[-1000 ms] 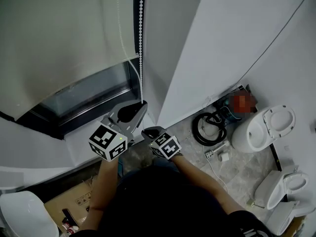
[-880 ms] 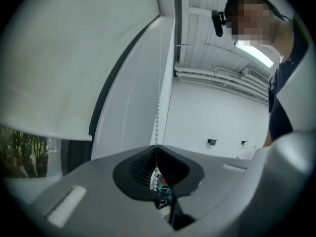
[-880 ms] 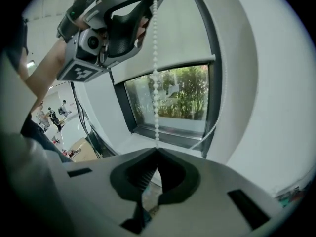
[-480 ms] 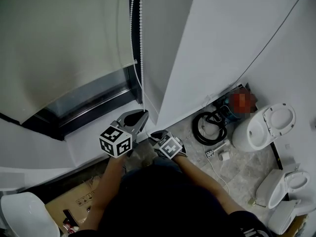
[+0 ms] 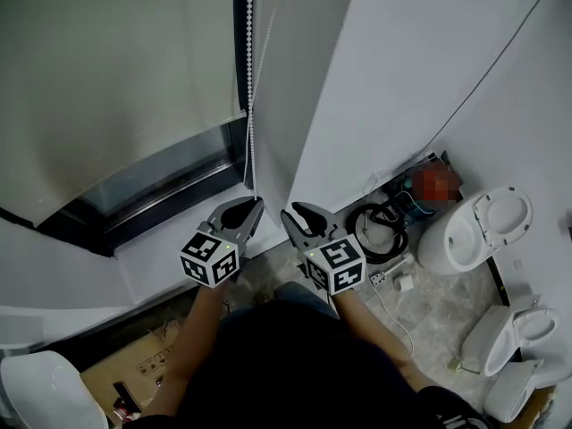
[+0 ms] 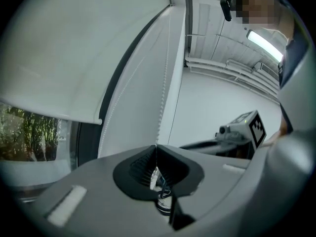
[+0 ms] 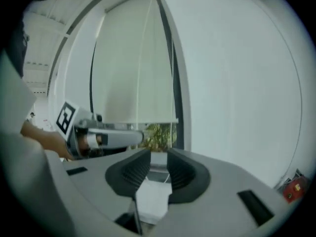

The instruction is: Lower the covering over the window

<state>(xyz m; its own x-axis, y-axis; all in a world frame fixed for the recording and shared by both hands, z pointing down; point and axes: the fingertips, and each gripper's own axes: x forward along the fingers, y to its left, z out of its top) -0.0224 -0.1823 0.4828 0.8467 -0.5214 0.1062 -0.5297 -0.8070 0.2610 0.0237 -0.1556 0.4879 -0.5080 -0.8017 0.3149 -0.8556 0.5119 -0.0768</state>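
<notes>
— What does the head view show of the room?
— A white wall [image 5: 429, 52] fills the upper right. A stone-tiled floor [image 5: 438, 307] runs along the lower right, with toilets [image 5: 474, 231] and a coil of cable [image 5: 393, 244] on it. A cardboard box [image 5: 125, 365] sits at the lower left. The window [image 5: 152, 172] lies centre left, above a white sill [image 5: 152, 244].
— And the covering?
— The pale blind [image 5: 107, 70] takes the upper left and hides most of the window, so only a strip of glass shows under its lower edge. Its bead chain [image 5: 249, 105] hangs down the blind's right edge from top centre to the left tongs [image 5: 254, 206].
— The hands?
— Both reach forward at centre frame, side by side. The right tongs [image 5: 299, 211] are just right of the left, clear of the chain.
— Left gripper view?
— The left tongs [image 6: 156, 147] are clamped on the bead chain, which rises from the closed tips up the centre. The blind's bottom bar [image 6: 49, 113] crosses the left middle, with greenery [image 6: 24, 132] below it.
— Right gripper view?
— The right tongs [image 7: 158, 157] stand moderately apart, having just been opening, with nothing between them. Beyond them the blind fills the upper centre, and the left tongs reach in from the left.
</notes>
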